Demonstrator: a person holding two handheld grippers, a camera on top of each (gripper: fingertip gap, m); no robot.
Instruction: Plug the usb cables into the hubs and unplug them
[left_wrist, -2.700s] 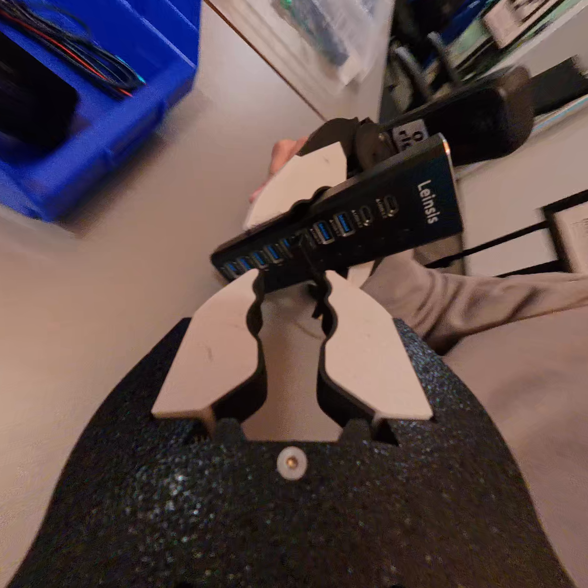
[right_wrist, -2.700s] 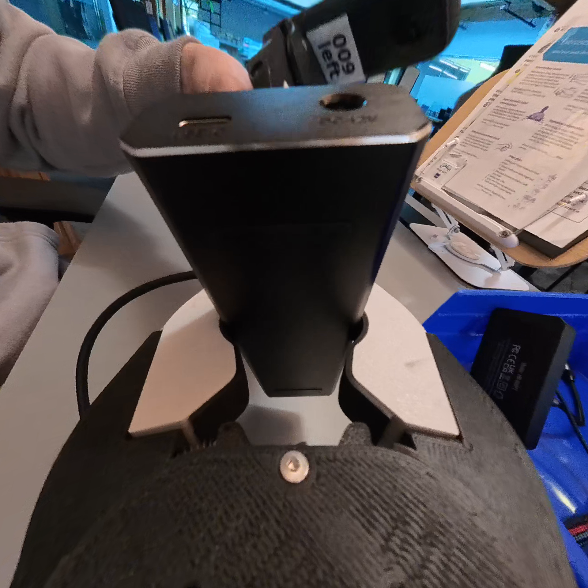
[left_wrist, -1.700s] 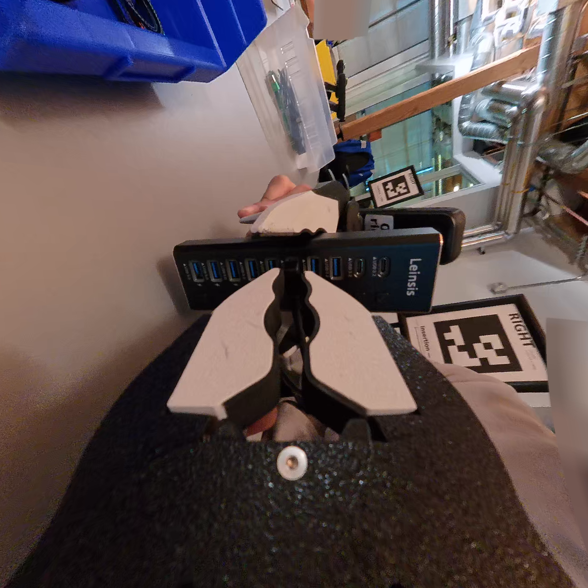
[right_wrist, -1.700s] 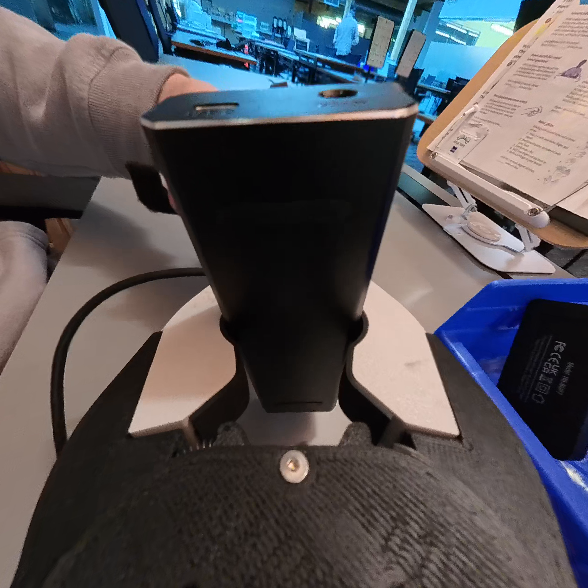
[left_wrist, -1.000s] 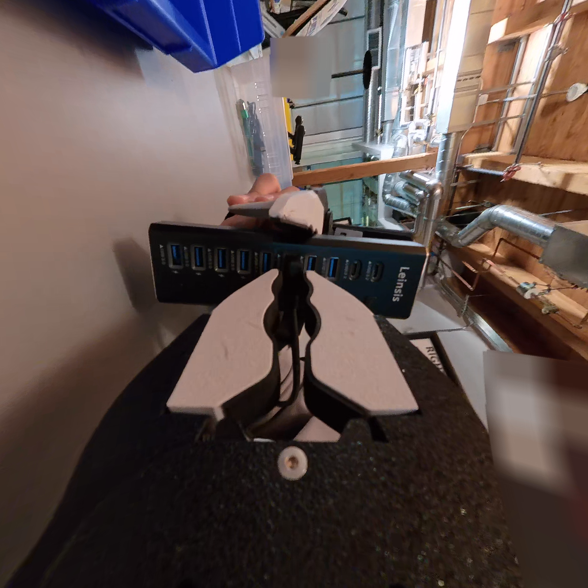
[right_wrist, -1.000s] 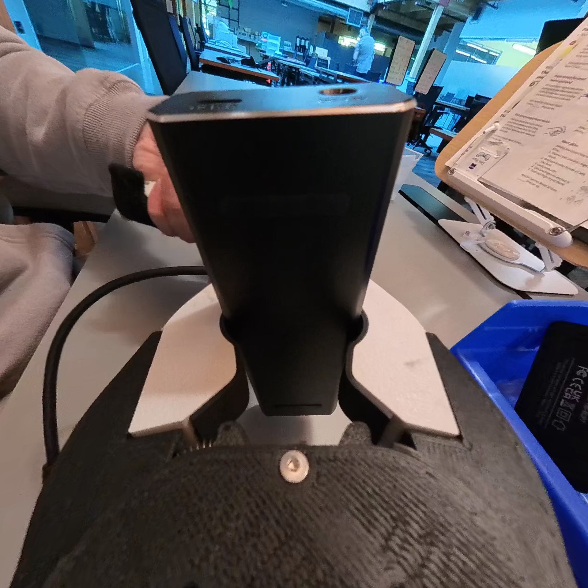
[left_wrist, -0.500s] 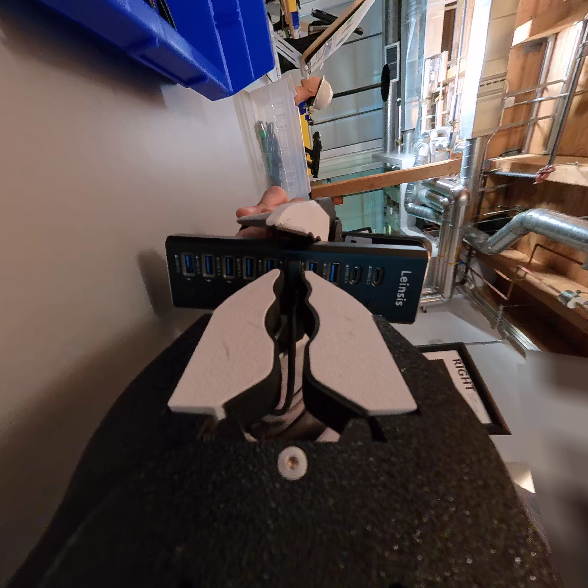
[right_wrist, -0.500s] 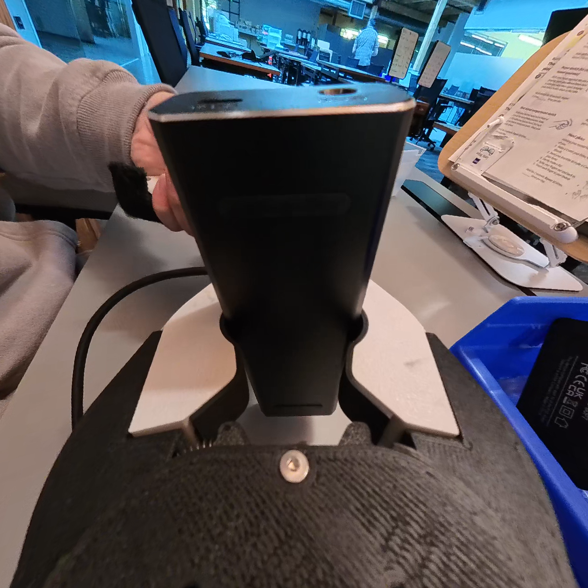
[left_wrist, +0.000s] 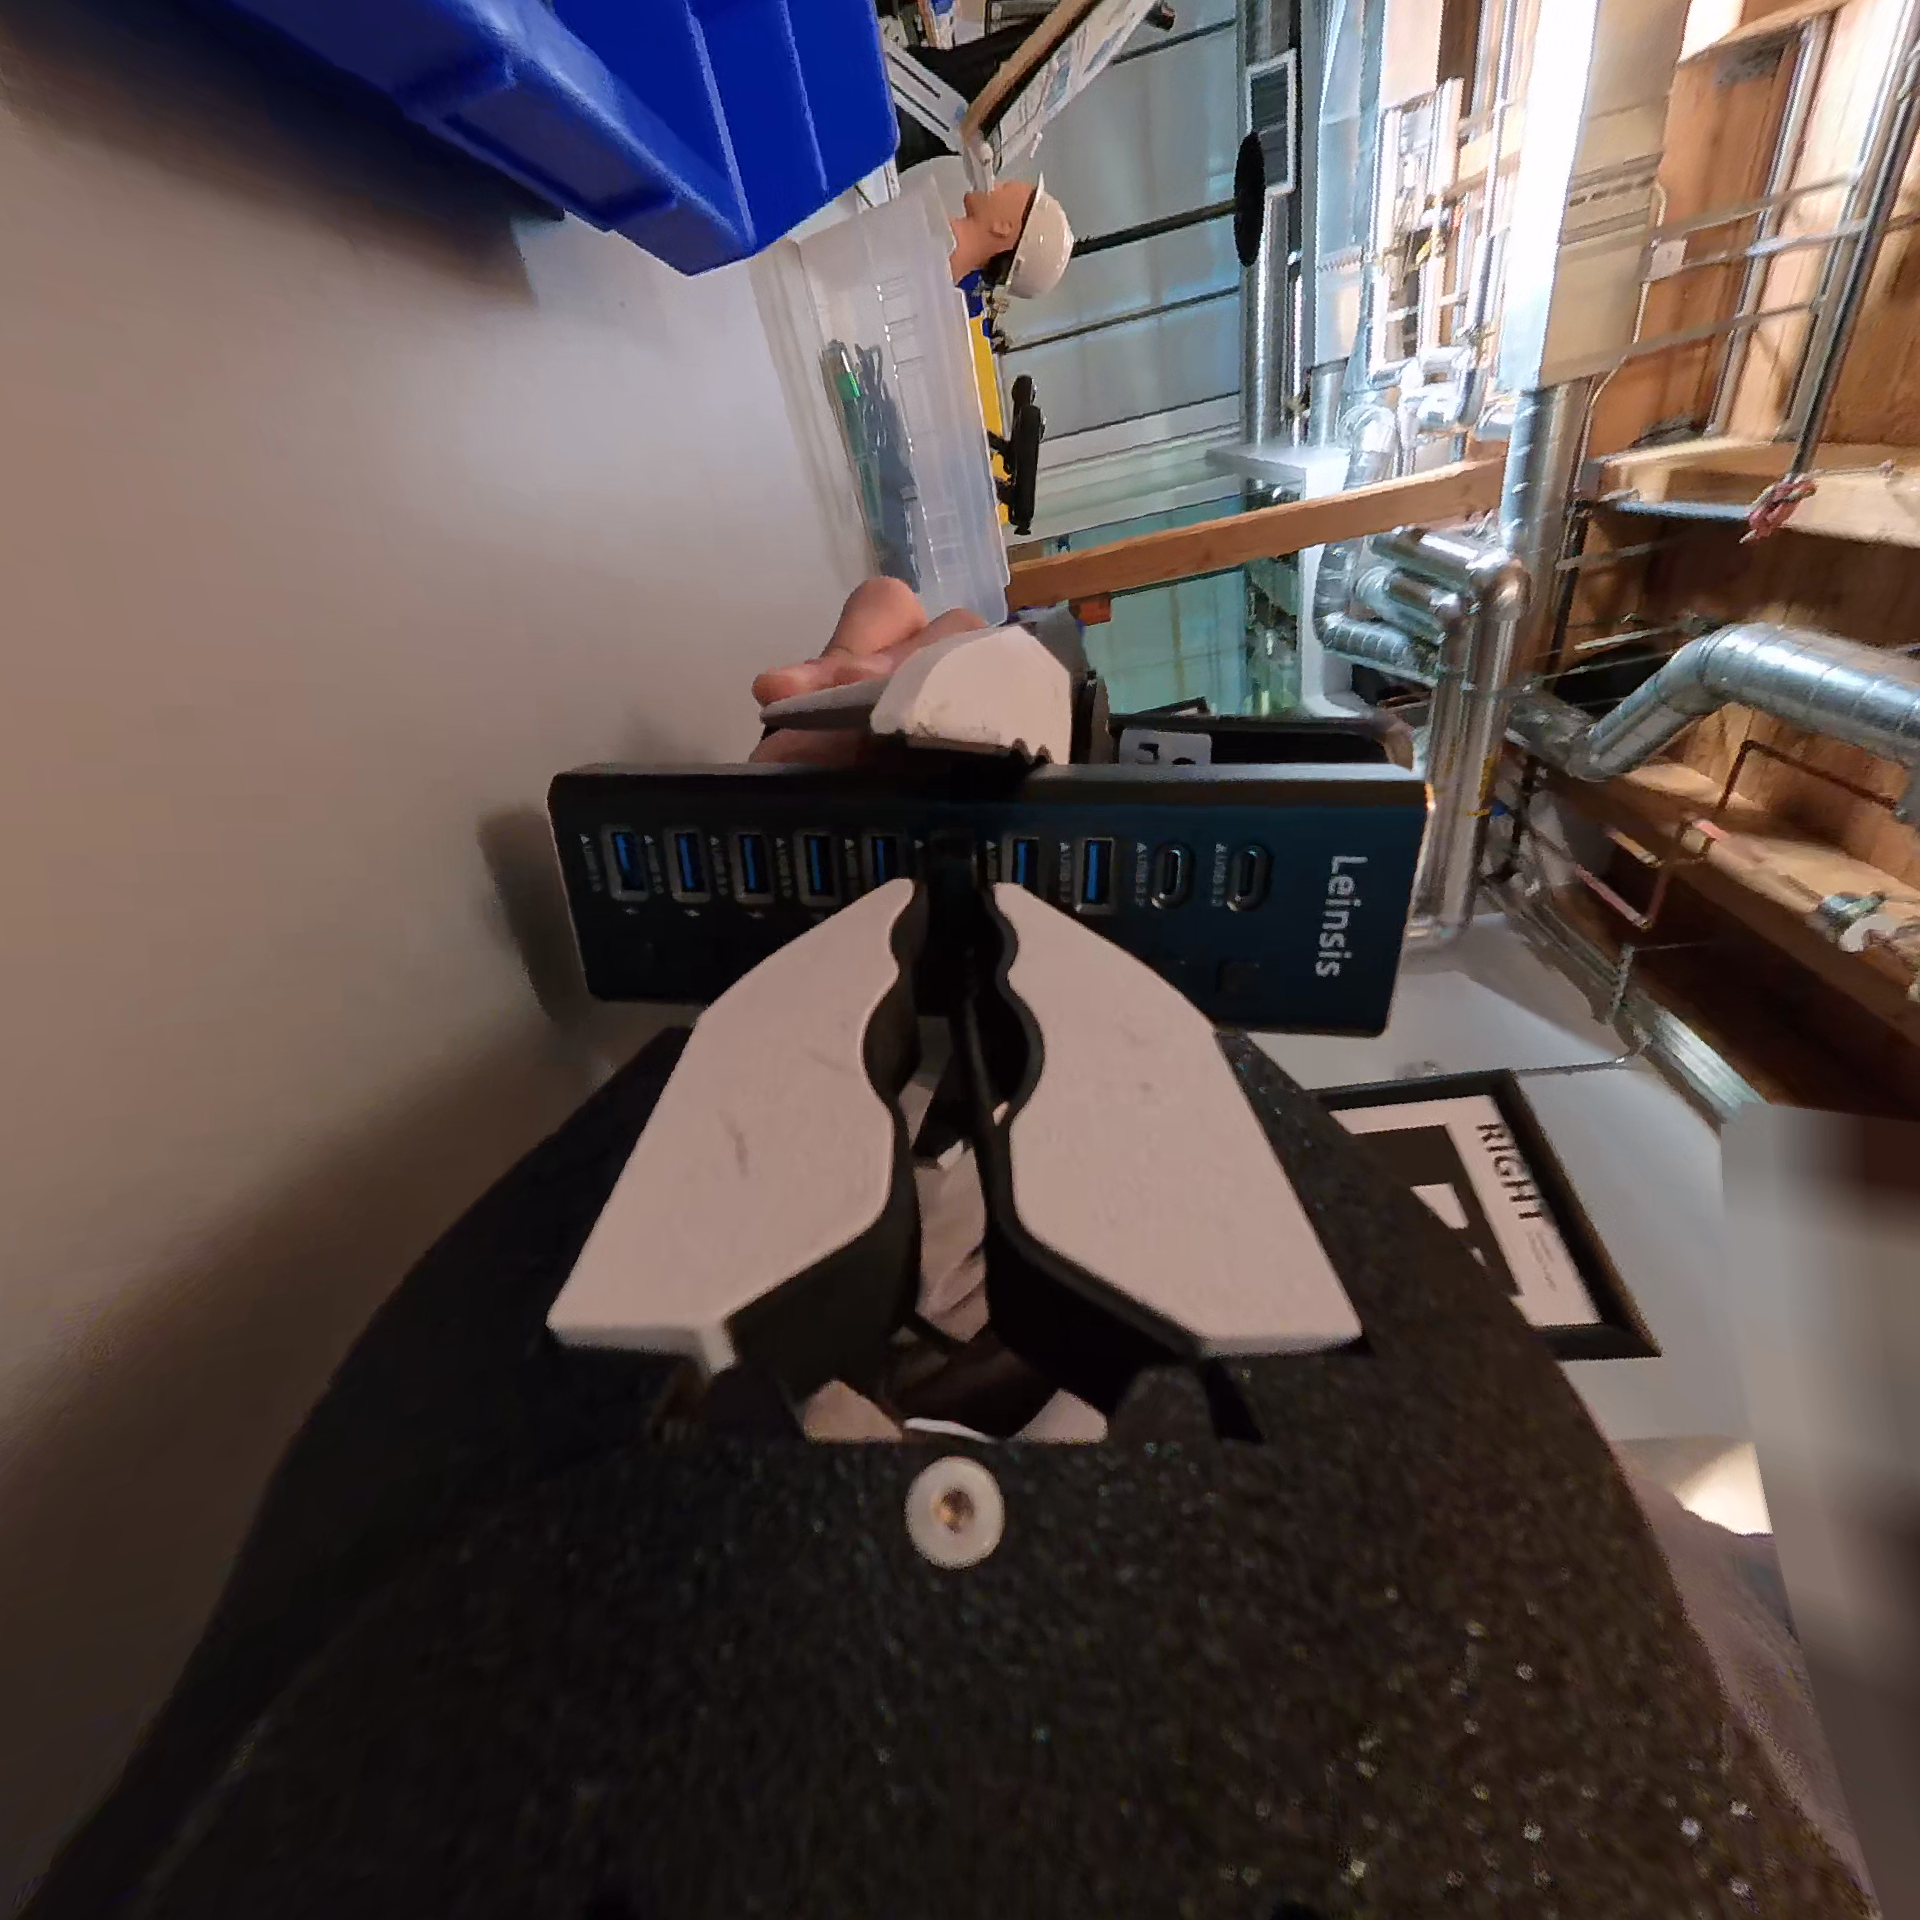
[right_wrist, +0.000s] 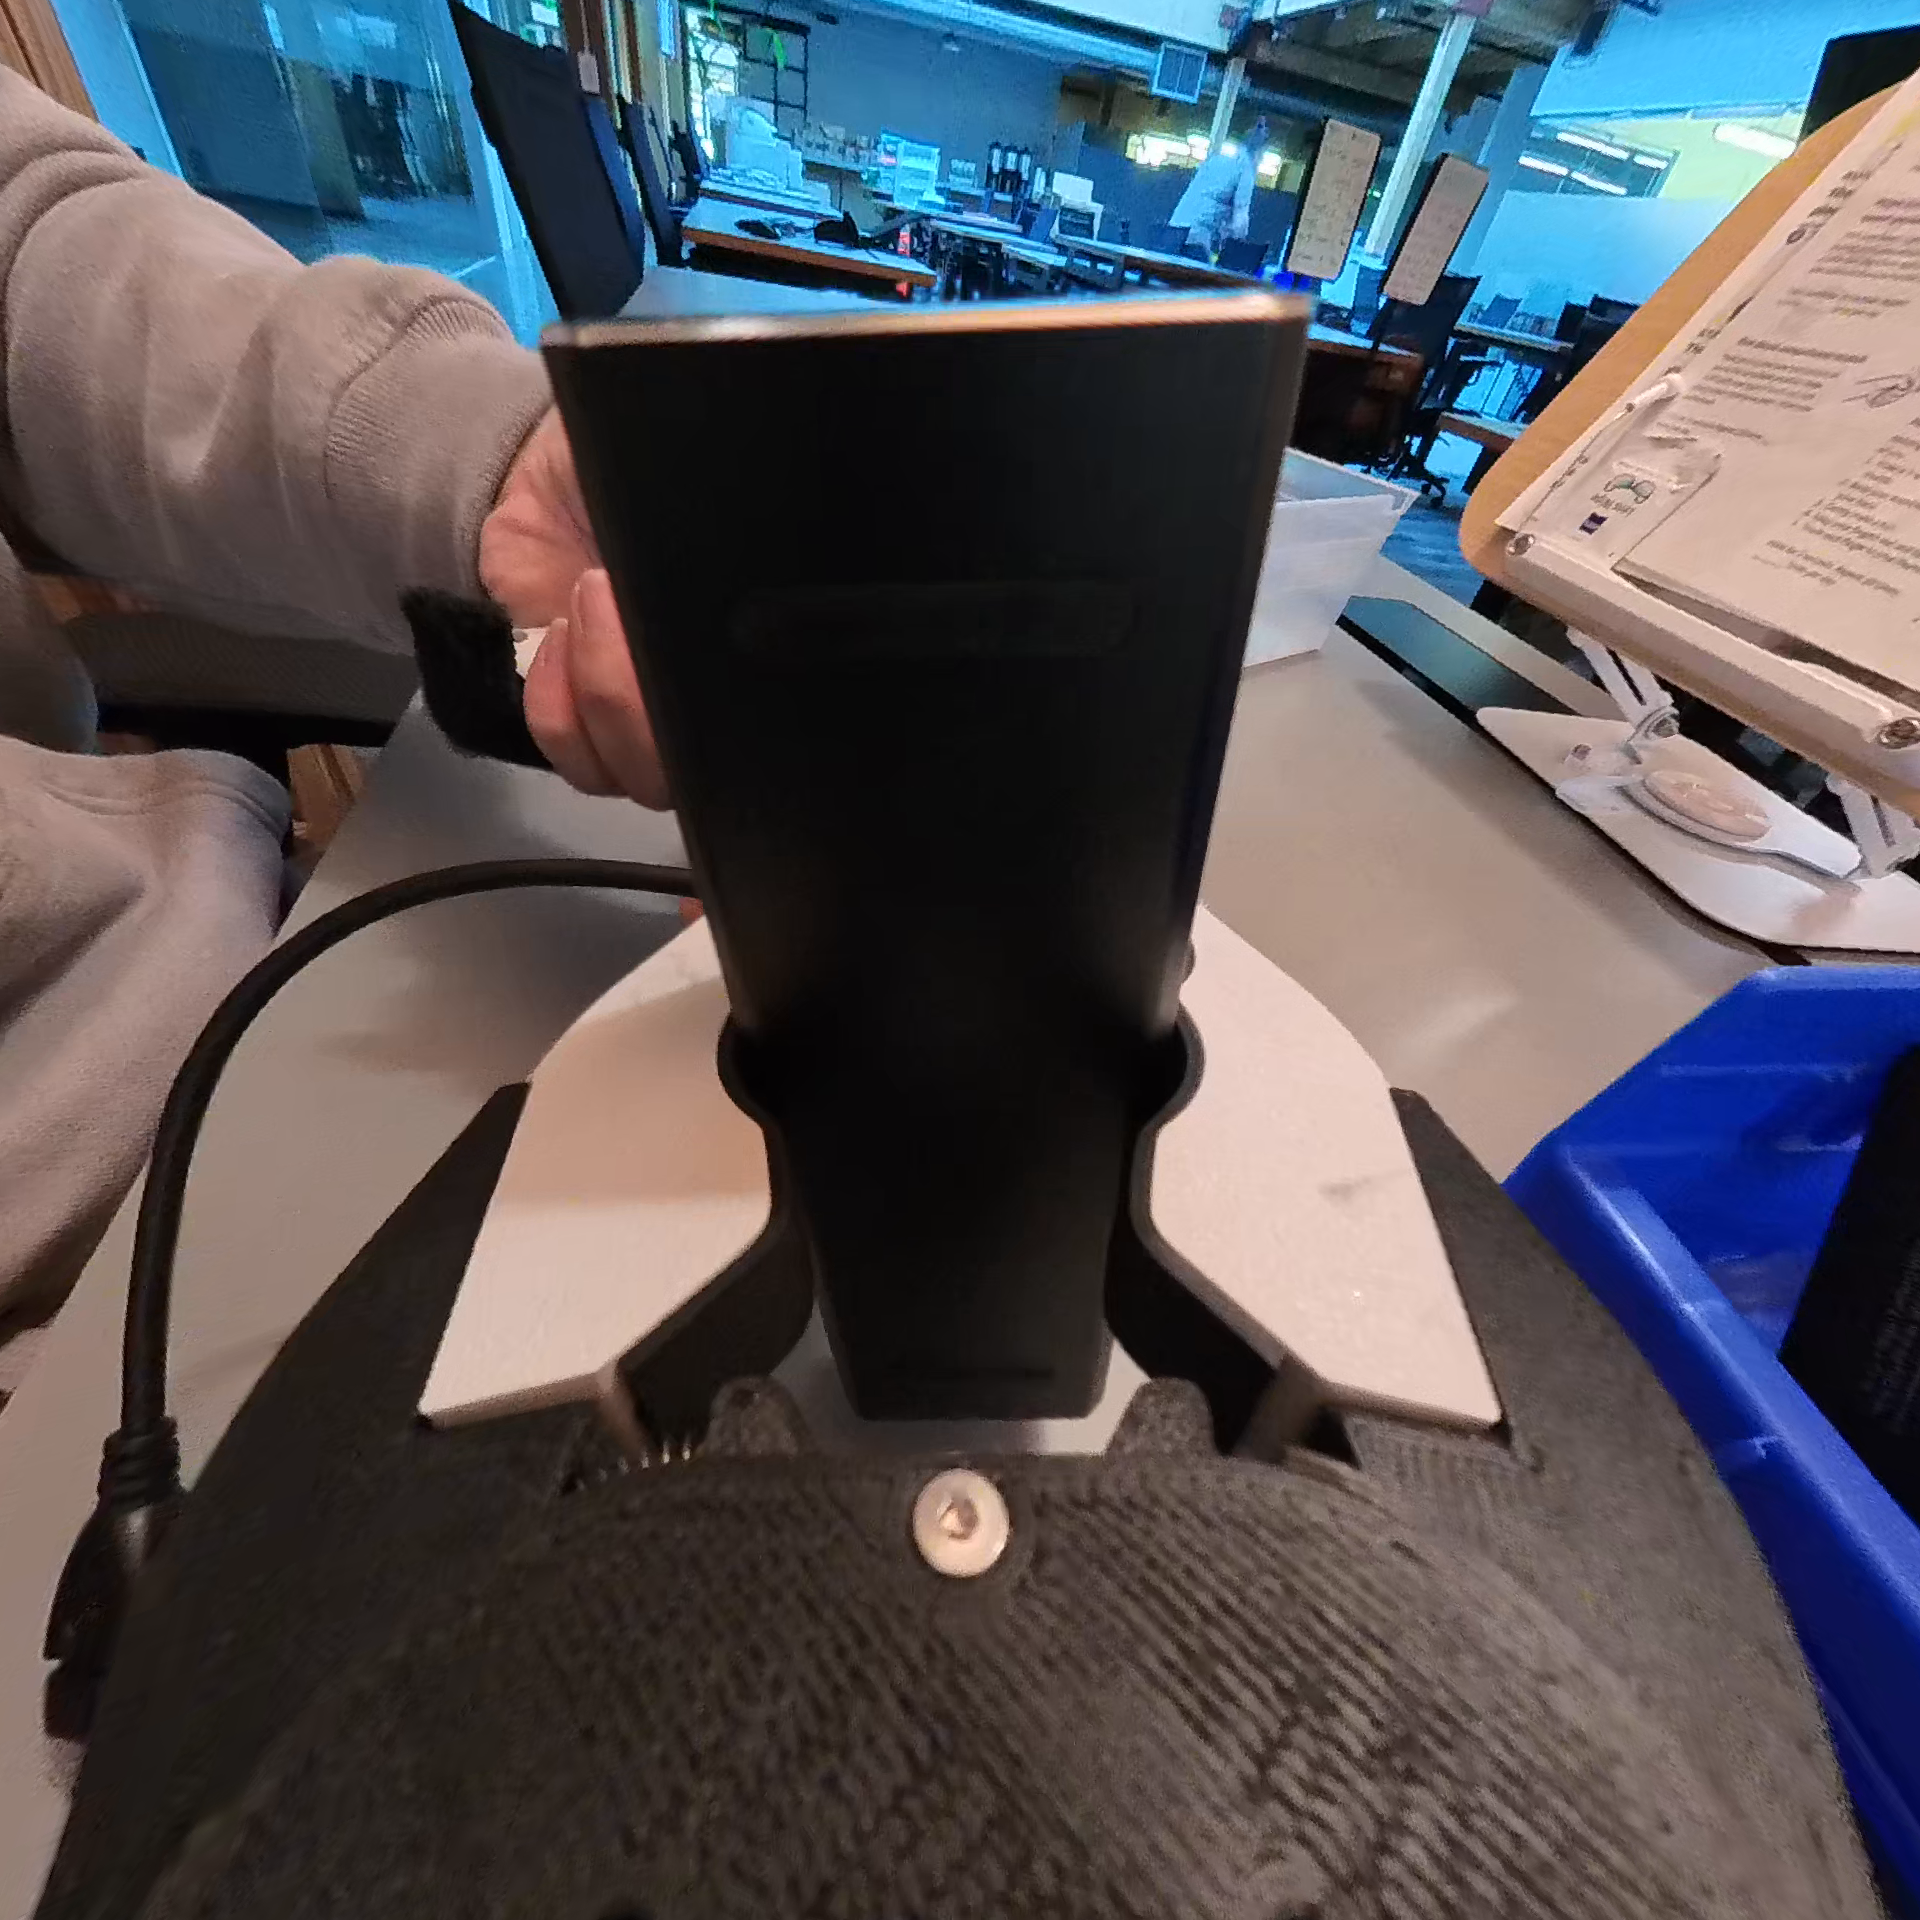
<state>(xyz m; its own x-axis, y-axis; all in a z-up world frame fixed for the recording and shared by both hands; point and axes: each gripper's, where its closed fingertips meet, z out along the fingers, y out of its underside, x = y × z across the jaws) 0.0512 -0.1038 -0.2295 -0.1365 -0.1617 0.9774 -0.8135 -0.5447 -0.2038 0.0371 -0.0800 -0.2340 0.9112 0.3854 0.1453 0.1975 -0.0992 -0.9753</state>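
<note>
A long black USB hub with a row of blue ports lies across the left wrist view. My left gripper is shut on the black plug of a USB cable, and the plug tip sits at a port in the middle of the row. The right gripper's white finger clamps the hub from behind. In the right wrist view my right gripper is shut on the hub, which stands upright. The black cable loops at the left. A person's hand is behind the hub.
A blue bin and a clear plastic box stand on the grey table. A framed marker card lies near. The right wrist view shows a blue bin at the right and a document stand behind it.
My left gripper closed on the cable plug and now holds it at the hub's port. Both views swung round. The hub's far end tipped away in the right wrist view.
</note>
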